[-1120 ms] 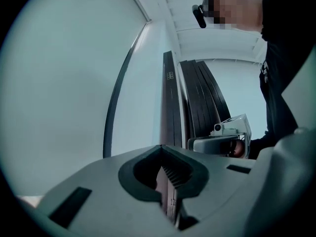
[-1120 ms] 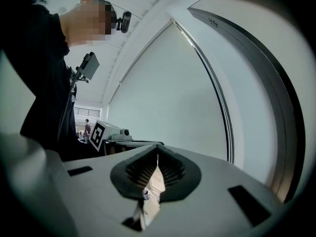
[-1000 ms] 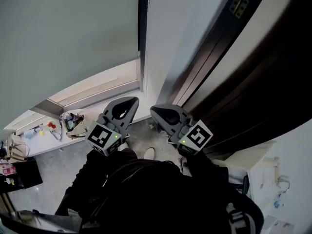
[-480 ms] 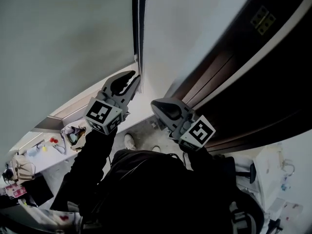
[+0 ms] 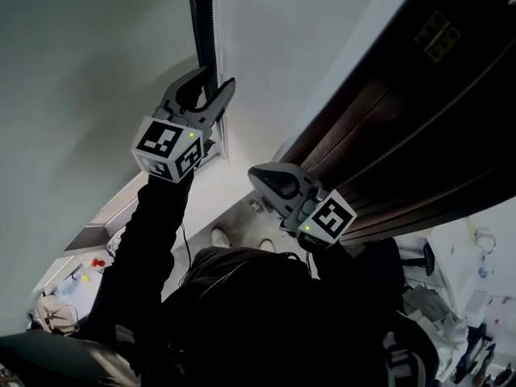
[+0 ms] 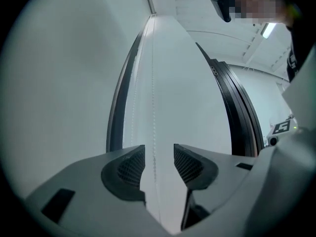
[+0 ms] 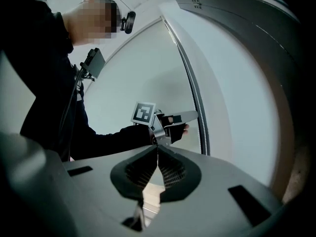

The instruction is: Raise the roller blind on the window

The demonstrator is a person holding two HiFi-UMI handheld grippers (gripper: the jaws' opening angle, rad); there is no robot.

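The left gripper [image 6: 159, 154], its jaws just opened wide, straddles the thin bead chain [image 6: 153, 83], which is probably light and slippery; pinch it firmly. The right gripper [image 7: 157, 157] is closed and empty.

Right tool [image 7: 157, 151] jaws together; left tool [image 7: 190, 117] at bead chain [image 7: 202, 132].

White wall [image 5: 290, 47] beside a dark wooden door [image 5: 419, 143] — grey floor [image 5: 242, 213] below, ceiling strip light [image 6: 269, 30] lit.

The bead chain [image 5: 212, 14] runs off the top edge; small items [image 5: 97, 263] below are too tiny to identify.
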